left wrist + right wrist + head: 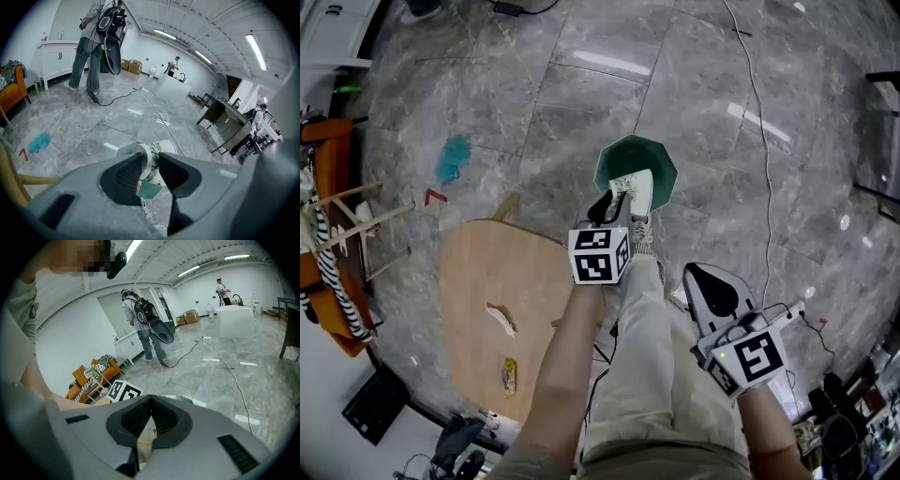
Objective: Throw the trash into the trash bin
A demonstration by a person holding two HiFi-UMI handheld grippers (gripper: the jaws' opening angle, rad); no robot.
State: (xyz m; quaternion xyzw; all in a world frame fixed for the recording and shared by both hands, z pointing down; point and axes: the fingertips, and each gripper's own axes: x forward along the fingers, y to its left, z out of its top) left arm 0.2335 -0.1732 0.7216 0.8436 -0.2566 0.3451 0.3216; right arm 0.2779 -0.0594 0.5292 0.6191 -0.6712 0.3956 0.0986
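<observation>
In the head view my left gripper [619,194] is shut on a white paper cup [636,190], held right above the dark green trash bin [661,157] on the floor. The left gripper view shows that cup [143,159] squeezed between the dark pads of my left gripper [150,164], with the bin's teal inside [152,190] below. My right gripper [700,274] hangs lower right, beside my leg. In the right gripper view the tips of my right gripper [150,401] meet. A pale scrap shows in the gap behind them; I cannot tell whether it is held.
A round wooden table [478,272] at the left carries a white scrap [500,319] and a yellow wrapper [508,375]. A blue cloth [453,157] lies on the grey floor. A cable [759,141] runs past the bin. A person with a backpack [96,42] stands far off.
</observation>
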